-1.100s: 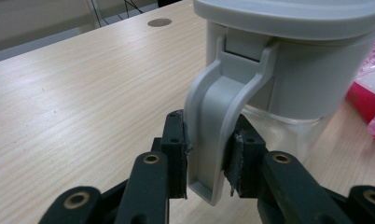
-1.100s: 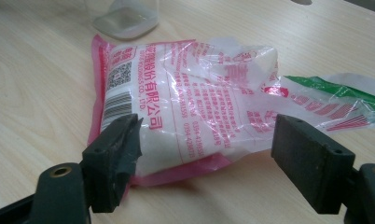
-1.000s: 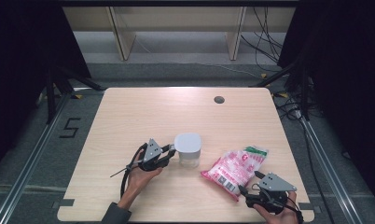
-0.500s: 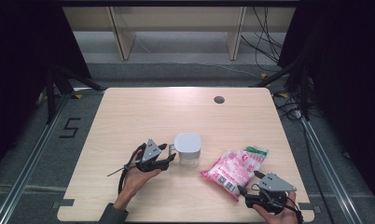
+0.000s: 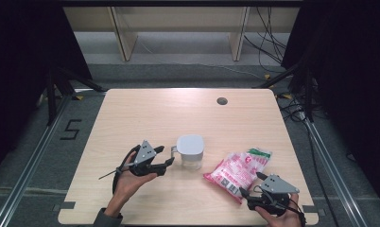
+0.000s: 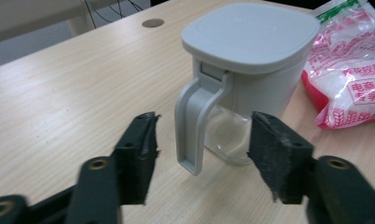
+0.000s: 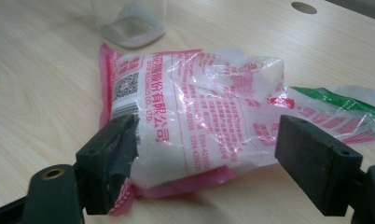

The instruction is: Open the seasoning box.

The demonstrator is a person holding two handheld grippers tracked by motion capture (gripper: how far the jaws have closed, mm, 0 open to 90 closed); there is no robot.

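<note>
You are at a light wooden tabletop point(image 5: 145, 113), seen from above, with a two-jaw gripper in each hand. Near the middle of the tabletop stands a clear plastic jug point(image 5: 190, 151) with a flat grey lid and a grey handle point(image 6: 193, 123); it is upright, and the handle points toward your left side. Your left gripper point(image 5: 165, 163) lies just beside that handle, with your left hand point(image 5: 127, 182) wrapped under it. In the left gripper view its jaws stand apart, one on each side of the handle and slightly short of it, not touching it. To the right of the jug, near but apart from it, lies a clear bag of white grains point(image 5: 237, 171) printed in pink and red, with a green strip at its far end. The bag lies flat on the tabletop, slanting from your near side toward the far right. Your right gripper point(image 5: 247, 188) sits at the near end of the bag, held in your right hand point(image 5: 279, 216) at the tabletop's front edge. In the right gripper view its jaws are wide apart, and the left jaw touches the bag's near corner. A small dark round hole point(image 5: 221, 100) sits in the far part of the tabletop.
</note>
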